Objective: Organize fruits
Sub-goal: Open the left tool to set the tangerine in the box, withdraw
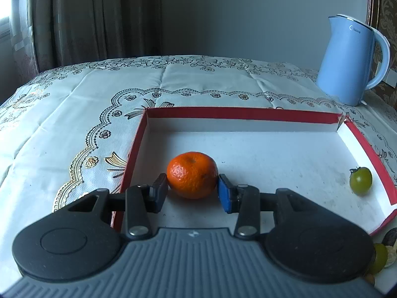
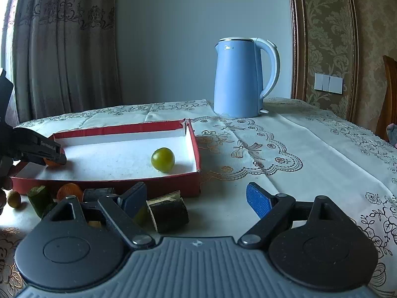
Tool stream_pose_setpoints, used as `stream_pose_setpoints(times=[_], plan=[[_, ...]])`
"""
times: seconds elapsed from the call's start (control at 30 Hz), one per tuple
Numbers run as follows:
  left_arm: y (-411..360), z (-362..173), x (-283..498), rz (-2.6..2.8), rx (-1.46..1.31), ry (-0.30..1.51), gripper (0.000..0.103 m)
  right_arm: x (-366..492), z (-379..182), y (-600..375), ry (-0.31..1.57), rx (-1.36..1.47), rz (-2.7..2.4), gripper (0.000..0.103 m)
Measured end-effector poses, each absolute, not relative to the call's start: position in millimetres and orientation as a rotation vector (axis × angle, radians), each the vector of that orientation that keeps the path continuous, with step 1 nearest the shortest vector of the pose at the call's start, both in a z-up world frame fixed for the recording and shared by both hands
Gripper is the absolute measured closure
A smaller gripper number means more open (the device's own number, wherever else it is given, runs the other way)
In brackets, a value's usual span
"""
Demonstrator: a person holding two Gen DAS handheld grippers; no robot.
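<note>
The left gripper [image 1: 193,187] has its jaws pinching a mandarin [image 1: 192,174], one pad on each side of the fruit. The mandarin rests on the white floor of a shallow red box [image 1: 238,113], close to the box's left wall. In the right wrist view the same gripper [image 2: 53,157] reaches into the box at its left end, and only a small orange part of the mandarin [image 2: 51,162] shows under it.

A green tomato [image 2: 163,160] lies inside the box too, near the right wall and well apart from the mandarin.

The right gripper [image 2: 198,200] hovers over the counter [image 2: 310,144] in front of the box, with its jaws spread wide and nothing between them. Just beside its left finger [image 2: 132,198] lies a dark cut vegetable piece [image 2: 168,213] (what kind it is I cannot tell). More produce lies along the box's front wall: a green cucumber piece [image 2: 39,196], an orange fruit [image 2: 70,191] and a small brownish round fruit [image 2: 14,198].

A blue kettle [image 2: 239,79] stands upright near the far edge of the counter, behind the box's right far corner. A patterned tablecloth [image 1: 74,104] covers the counter.
</note>
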State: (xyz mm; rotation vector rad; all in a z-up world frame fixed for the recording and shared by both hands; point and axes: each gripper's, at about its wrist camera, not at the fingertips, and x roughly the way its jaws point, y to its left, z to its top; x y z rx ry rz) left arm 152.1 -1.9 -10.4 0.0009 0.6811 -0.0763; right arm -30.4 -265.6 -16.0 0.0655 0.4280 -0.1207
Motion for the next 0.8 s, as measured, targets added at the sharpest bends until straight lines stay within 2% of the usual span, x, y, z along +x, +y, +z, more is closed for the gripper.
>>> stream_pose_setpoints(times=[0.23, 0.33, 0.4, 0.63, 0.67, 0.77, 0.8], plan=[[-3, -13, 154, -0.067, 0.007, 0.695, 0.062, -33, -15, -266, 0.413, 0.066, -0.131, 0.015], [-2, -13, 154, -0.066, 0.004, 0.696, 0.058, -33, -15, -266, 0.413, 0.065, -0.133, 0.015], [-2, -13, 152, -0.063, 0.008, 0.693, 0.051, -34, -14, -265, 0.412, 0.063, -0.133, 0.015], [2, -5, 140, -0.060, 0.020, 0.668, 0.040, -33, -15, -266, 0.415, 0.061, -0.135, 0.015], [4, -2, 136, -0.053, 0.020, 0.660, 0.031, -33, -15, -266, 0.415, 0.062, -0.136, 0.015], [9, 8, 114, -0.075, 0.028, 0.623, 0.029, -34, -14, -265, 0.410, 0.059, -0.140, 0.015], [9, 10, 108, -0.070, 0.032, 0.612, 0.020, -34, -14, -265, 0.410, 0.055, -0.140, 0.015]])
